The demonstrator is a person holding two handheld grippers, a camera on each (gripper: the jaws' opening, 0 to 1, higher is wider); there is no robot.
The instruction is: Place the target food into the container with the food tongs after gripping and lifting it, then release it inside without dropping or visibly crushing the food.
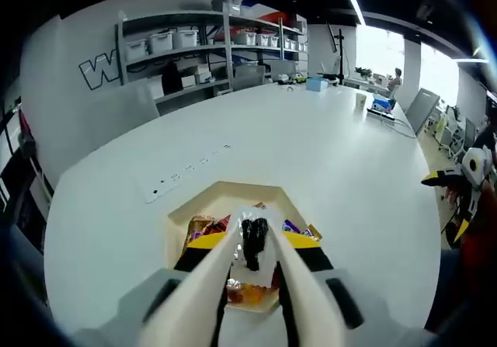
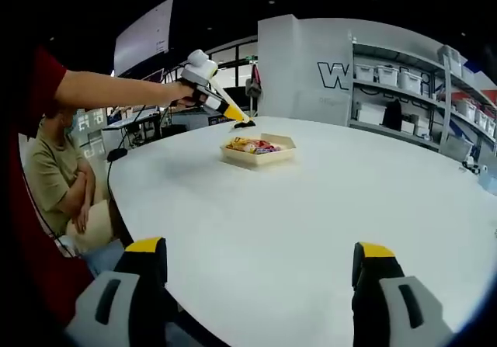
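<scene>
Left gripper (image 1: 252, 263): clamped on the food tongs (image 1: 233, 273); its yellow-tipped jaws press on the two cream arms, seen from the right gripper view (image 2: 203, 83) held out over the far side of the table (image 2: 311, 199).
Tongs' load: a small dark food piece (image 1: 253, 240) sits pinched between the tong tips, lifted just above the box.
Container: a shallow cream cardboard box (image 1: 233, 193) on the white table, already holding several bright wrapped snacks (image 1: 203, 227); in the right gripper view the box (image 2: 258, 151) lies far across the table.
Right gripper (image 2: 260, 277): jaws wide apart, idle, low over the near edge of the table, well apart from the box.
Step in hand: probably carrying the piece over the box for release; how much remains I cannot tell.
Doing it well: lower the tips inside the walls, over a gap between the snacks, before easing the squeeze; open slowly so the piece slides off rather than falls; keep pressure light meanwhile, as it looks soft.
Bystander: a seated person (image 2: 66, 184) at the left of the table.
</scene>
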